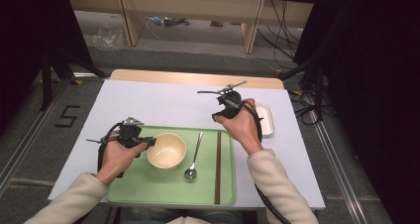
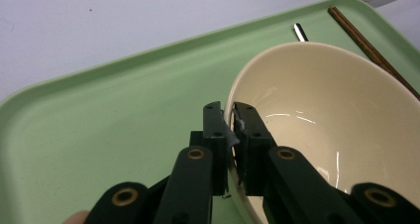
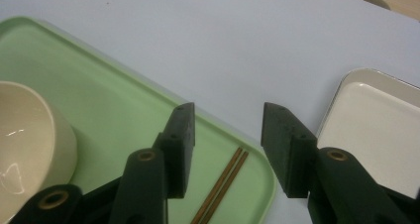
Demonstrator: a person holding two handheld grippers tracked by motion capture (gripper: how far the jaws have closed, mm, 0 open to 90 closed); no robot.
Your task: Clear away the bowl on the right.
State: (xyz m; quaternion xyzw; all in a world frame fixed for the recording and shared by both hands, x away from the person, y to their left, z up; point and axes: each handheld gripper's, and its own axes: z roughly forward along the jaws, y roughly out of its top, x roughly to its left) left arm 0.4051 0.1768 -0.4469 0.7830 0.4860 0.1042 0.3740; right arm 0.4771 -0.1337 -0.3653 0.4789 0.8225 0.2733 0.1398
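A cream bowl [image 1: 166,152] stands on the left half of a green tray [image 1: 148,189]. My left gripper [image 1: 148,142] is shut on the bowl's near-left rim. In the left gripper view one pad sits outside the wall and one inside the bowl [image 2: 322,110], where my left gripper [image 2: 227,110] pinches the rim. My right gripper [image 1: 220,116] hovers over the tray's far right corner. In the right gripper view it [image 3: 228,112] stands open with nothing between the jaws, above the chopsticks [image 3: 223,184] and the tray edge [image 3: 114,115].
A metal spoon [image 1: 194,157] and a pair of brown chopsticks [image 1: 218,167] lie lengthwise on the tray's right half. A white rectangular dish [image 1: 266,120] sits on the white table just right of the tray. The table's far half is bare.
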